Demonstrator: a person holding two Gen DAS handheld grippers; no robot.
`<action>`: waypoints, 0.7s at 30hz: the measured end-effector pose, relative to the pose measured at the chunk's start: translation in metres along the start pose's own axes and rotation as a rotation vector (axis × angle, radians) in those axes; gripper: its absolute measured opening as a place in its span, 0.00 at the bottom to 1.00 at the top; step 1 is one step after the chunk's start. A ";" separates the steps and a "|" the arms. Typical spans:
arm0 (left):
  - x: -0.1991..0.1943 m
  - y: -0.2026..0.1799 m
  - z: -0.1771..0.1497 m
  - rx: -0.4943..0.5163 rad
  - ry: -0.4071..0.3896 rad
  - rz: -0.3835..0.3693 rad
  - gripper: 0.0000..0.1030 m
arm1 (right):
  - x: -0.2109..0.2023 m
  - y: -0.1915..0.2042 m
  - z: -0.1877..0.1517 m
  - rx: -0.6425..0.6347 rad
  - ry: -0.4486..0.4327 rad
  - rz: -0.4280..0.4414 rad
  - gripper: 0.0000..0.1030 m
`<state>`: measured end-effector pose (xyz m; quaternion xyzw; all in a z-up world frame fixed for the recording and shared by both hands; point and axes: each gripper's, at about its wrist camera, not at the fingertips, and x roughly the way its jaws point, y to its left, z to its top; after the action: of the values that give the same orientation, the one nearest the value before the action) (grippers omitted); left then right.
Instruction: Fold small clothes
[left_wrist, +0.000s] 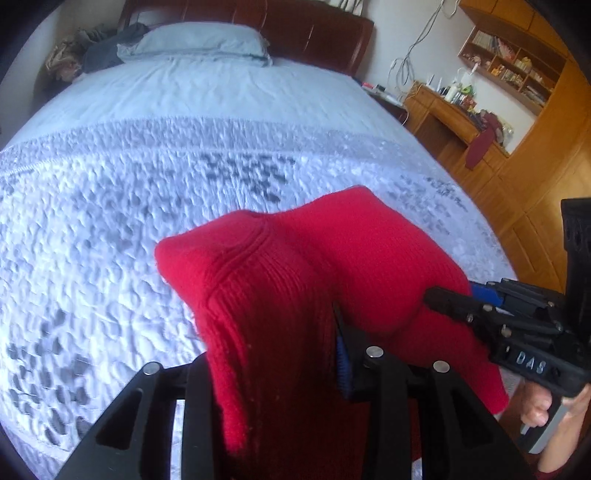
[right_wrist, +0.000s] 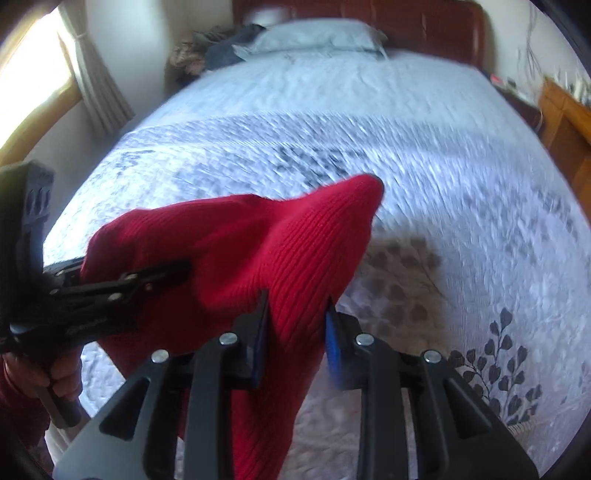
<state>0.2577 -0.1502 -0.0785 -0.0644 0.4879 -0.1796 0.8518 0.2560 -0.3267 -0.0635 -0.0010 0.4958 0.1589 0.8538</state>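
Left gripper (left_wrist: 273, 369) clamping red knit (left_wrist: 295, 266), ribbed edge bunching between its fingers. Knit sagging from left gripper across to right gripper (right_wrist: 295, 332), also clenching it, all lifted above bed (right_wrist: 443, 166). I'm judging it light, soft, stretchy, floppy; I'm favouring holds at corners or ribbed hem, fabric kept taut.

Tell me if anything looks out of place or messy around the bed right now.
A heap of clothes lies piled beside the pillow at the head of the bed. The red knit garment hangs bunched between both grippers, clear of the bed, not yet folded.
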 end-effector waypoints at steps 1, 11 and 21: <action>0.017 0.000 -0.005 -0.007 0.036 0.000 0.34 | 0.015 -0.015 -0.004 0.030 0.031 0.010 0.24; 0.053 0.010 -0.053 -0.025 0.153 -0.023 0.51 | 0.063 -0.074 -0.057 0.226 0.159 0.112 0.42; 0.044 0.022 -0.087 -0.130 0.235 -0.121 0.70 | 0.043 -0.065 -0.103 0.322 0.262 0.230 0.45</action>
<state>0.2089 -0.1403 -0.1647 -0.1270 0.5899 -0.2050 0.7706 0.2058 -0.3931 -0.1627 0.1710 0.6183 0.1727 0.7474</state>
